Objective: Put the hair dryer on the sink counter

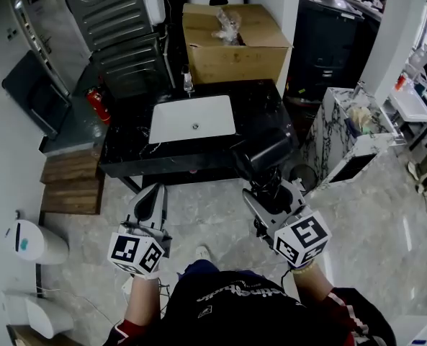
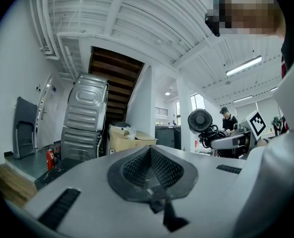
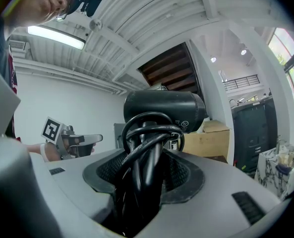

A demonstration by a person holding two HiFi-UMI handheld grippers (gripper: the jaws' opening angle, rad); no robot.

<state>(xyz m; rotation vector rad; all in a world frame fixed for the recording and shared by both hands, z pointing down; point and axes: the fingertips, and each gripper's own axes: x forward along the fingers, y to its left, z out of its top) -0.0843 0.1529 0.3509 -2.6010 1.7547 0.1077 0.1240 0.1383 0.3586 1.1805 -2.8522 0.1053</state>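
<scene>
A black hair dryer (image 1: 268, 153) hangs in front of the black marble sink counter (image 1: 125, 148), near its front right corner. My right gripper (image 1: 268, 192) is shut on the dryer's handle, and the coiled black cord (image 3: 149, 135) is bunched between the jaws. The dryer's barrel (image 3: 164, 108) points across the right gripper view. My left gripper (image 1: 150, 202) is held level to the left of it, below the counter's front edge, shut and empty (image 2: 149, 168). The dryer's round rear grille (image 2: 200, 121) shows in the left gripper view.
A white basin (image 1: 193, 118) with a faucet (image 1: 187, 78) is set in the counter. A cardboard box (image 1: 232, 43) stands behind it. A marble-patterned cabinet (image 1: 348, 132) is at the right, wooden steps (image 1: 72, 183) and a red fire extinguisher (image 1: 98, 105) at the left.
</scene>
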